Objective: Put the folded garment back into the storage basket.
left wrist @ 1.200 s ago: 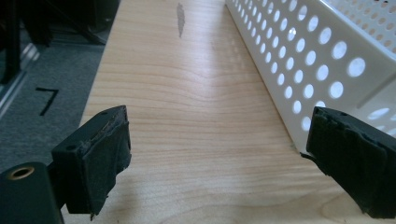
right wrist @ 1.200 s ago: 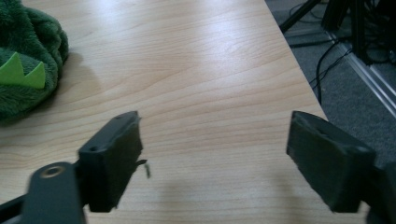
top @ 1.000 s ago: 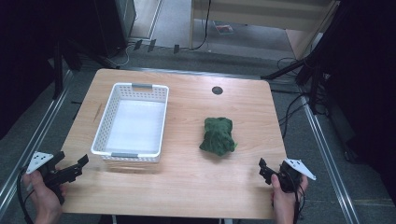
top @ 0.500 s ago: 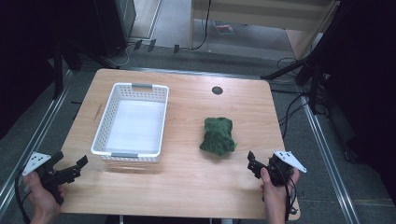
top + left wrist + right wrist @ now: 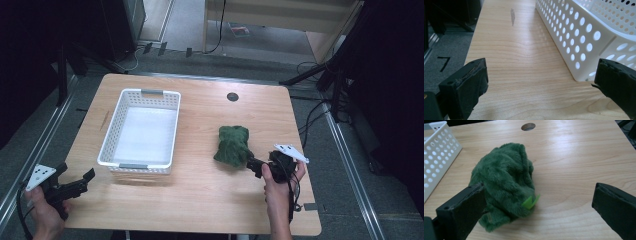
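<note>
Where fingers gape, green plush toy (image 5: 504,182), white basket (image 5: 141,131) well apart.

We look along our left gripper (image 5: 541,87), its two black jaws standing wide apart at seven and four o'clock with nothing between them but bare wood. The wooden table (image 5: 524,62) runs up toward twelve o'clock, bearing a grey smear (image 5: 512,16) at about eleven. A white perforated basket (image 5: 584,32) fills the stretch from one to three o'clock, its near corner just beside the right-hand jaw, and grey floor (image 5: 439,65) with a black mark lies at nine o'clock.
</note>
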The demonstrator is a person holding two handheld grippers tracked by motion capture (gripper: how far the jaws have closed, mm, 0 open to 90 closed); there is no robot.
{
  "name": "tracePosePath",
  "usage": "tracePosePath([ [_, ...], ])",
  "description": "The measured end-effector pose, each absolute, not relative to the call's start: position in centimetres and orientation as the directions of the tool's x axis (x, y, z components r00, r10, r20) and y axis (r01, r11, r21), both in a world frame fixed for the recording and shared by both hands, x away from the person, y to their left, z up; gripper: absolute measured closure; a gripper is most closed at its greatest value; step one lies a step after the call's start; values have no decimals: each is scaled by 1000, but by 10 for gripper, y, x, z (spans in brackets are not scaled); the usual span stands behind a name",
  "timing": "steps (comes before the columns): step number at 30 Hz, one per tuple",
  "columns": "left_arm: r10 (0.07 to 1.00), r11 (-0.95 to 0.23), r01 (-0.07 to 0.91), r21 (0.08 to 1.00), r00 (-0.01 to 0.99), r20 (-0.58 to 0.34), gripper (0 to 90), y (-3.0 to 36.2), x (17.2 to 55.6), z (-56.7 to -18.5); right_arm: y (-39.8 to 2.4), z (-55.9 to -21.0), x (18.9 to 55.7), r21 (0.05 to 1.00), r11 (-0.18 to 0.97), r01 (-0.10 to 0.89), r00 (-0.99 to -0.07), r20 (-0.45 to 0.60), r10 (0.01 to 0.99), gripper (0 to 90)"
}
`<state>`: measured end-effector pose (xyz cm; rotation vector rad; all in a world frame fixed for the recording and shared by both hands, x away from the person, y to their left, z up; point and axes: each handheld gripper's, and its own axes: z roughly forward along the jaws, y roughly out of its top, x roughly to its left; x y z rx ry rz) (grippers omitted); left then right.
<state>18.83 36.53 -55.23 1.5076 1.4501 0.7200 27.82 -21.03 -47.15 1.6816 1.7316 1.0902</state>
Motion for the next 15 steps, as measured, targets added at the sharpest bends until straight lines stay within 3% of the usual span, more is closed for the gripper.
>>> tracePosePath([
  [15,972,77,465,882,161,-170,0,363,191,-552,-166,-462,309,785,-106,610,-152,248,957,0],
])
